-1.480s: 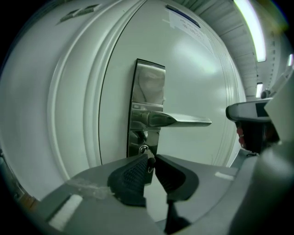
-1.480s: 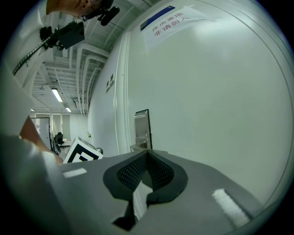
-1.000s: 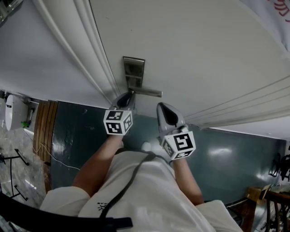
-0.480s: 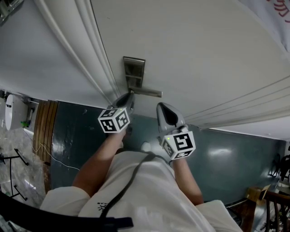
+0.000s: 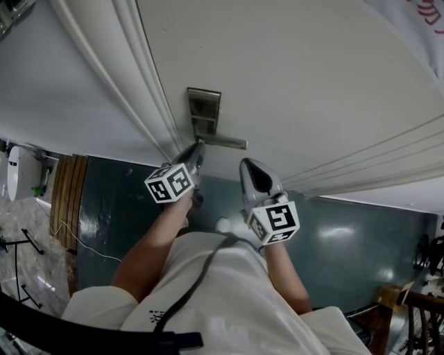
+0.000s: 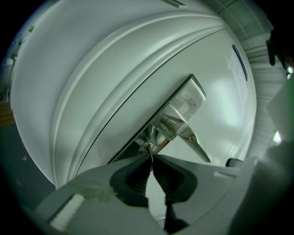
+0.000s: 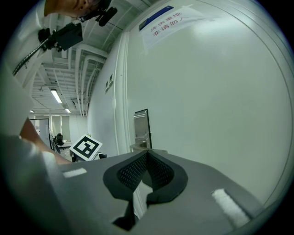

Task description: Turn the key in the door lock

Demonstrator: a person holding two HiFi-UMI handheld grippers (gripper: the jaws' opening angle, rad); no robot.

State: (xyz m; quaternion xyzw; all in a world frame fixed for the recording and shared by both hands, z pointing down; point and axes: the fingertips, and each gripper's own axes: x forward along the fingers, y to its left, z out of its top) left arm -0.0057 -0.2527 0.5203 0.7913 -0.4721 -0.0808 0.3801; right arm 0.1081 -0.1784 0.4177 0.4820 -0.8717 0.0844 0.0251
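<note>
Near 12 o'clock in the right gripper view, a paper notice is stuck on the smooth white painted door. It is a white sheet with a blue band along its top and two lines of red Chinese characters, too small and slanted to read surely. A scrap of red print on white shows at 1 o'clock in the head view, also unreadable. Each gripper carries a white cube with black square markers; the left one's is tipped onto a corner and the right one's faces up.

The tall rectangular brushed-metal lock plate stands just beside the ridged white door frame. A flat, straight metal lever handle runs from the plate's lower part toward 3 o'clock.

The small silvery metal key sticks out of the plate, at 7 o'clock of the lever's root in the left gripper view. The grey plastic left gripper is clamped on it. Its ribbed black rubber pads have just been closing, and they pinch the key's thin head at their very tips.

The grey right gripper is at 3 o'clock of the left one in the head view, near the door at 5 o'clock of the lever and apart from it. Its mesh-textured black pads press together with nothing between them. A glossy dark green floor lies below.
</note>
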